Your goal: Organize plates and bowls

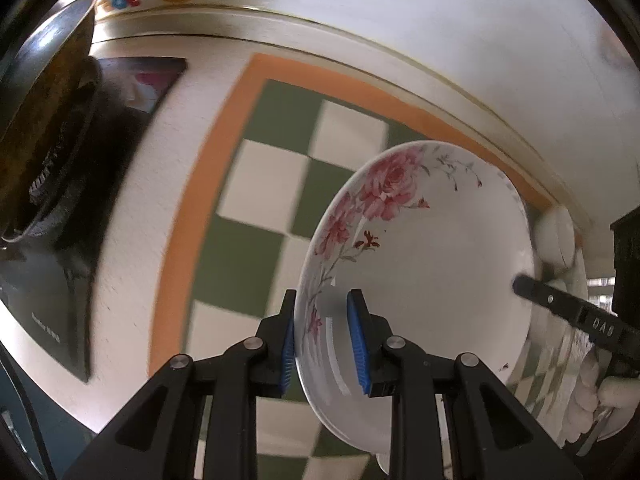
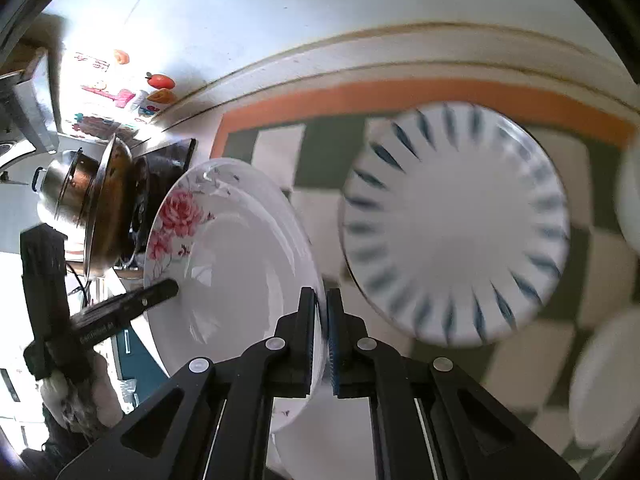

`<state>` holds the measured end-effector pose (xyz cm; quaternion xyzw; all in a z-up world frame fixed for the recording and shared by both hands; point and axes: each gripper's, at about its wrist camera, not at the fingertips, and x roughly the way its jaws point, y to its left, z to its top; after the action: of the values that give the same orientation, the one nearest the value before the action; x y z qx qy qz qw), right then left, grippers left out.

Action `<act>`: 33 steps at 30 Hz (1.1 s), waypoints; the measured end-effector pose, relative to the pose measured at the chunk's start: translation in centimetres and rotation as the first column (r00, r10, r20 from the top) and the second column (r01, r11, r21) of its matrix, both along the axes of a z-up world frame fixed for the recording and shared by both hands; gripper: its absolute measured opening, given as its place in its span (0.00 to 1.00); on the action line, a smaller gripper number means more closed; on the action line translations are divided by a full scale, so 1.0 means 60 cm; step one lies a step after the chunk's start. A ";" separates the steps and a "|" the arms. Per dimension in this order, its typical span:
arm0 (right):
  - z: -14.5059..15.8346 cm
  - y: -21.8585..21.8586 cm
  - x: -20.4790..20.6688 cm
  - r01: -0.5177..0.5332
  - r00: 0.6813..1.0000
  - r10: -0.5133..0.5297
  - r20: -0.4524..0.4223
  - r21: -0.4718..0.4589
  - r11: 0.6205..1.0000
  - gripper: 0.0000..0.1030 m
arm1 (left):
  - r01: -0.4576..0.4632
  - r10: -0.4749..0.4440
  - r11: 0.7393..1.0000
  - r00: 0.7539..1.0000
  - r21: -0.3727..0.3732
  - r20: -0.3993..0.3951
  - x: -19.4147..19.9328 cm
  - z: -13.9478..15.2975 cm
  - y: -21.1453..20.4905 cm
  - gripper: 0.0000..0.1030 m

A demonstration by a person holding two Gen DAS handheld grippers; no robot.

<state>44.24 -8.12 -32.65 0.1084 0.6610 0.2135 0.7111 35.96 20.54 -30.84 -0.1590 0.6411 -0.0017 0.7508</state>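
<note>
A white plate with pink roses (image 1: 424, 264) is held on edge above a green-and-white checked mat (image 1: 256, 184). My left gripper (image 1: 326, 340) is shut on its near rim, one blue pad on each side. My right gripper (image 2: 322, 336) is shut on the opposite rim of the same rose plate (image 2: 240, 264). The right gripper's fingertip (image 1: 532, 286) shows at the plate's far edge in the left wrist view. A white plate with blue streaks (image 2: 456, 224) lies on the checked mat (image 2: 320, 152) beyond the right gripper.
A dark stove top (image 1: 132, 92) with a wok (image 1: 44, 120) stands left of the mat. A steel pot (image 2: 68, 188) sits by the wok (image 2: 112, 200). White bowls (image 2: 604, 380) lie at the mat's right edge. Fridge magnets (image 2: 160, 80) show behind.
</note>
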 end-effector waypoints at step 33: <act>-0.115 -0.220 -0.262 0.087 0.982 -0.094 -0.163 -0.049 0.995 0.08 | 0.280 -0.247 0.949 0.946 0.142 -0.210 -0.116 -0.102 -0.243 0.21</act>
<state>28.52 -21.30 -39.53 0.1406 0.7166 0.1574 0.6648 28.99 5.97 -36.97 -0.0063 0.7229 -0.0324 0.6902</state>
